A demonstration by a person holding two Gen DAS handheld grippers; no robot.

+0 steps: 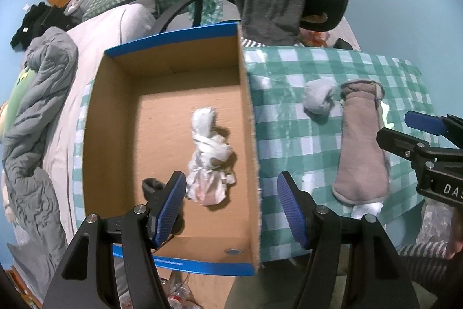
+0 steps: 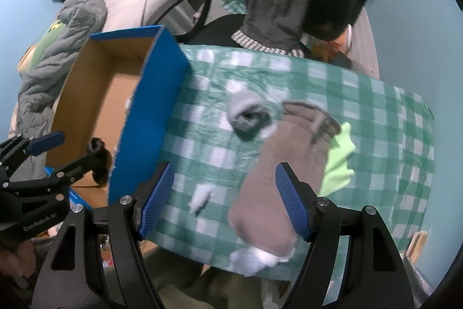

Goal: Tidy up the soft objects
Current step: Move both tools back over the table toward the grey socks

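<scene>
hovering over the cardboard box (image 1: pixel 121 118), the left gripper (image 1: pixel 231 203) has its jaws spread, nothing between them. a white sock bundle (image 1: pixel 209 161) lies on the box floor, a dark sock (image 1: pixel 152 186) at 9 o'clock of it. on the checked tablecloth (image 1: pixel 289 135), a grey sock ball (image 1: pixel 318 100) touches a taupe sock (image 1: pixel 363 146). the right gripper (image 2: pixel 224 200), spread, shows "da" lettering; the left's body reads "genrobot.ai".
</scene>
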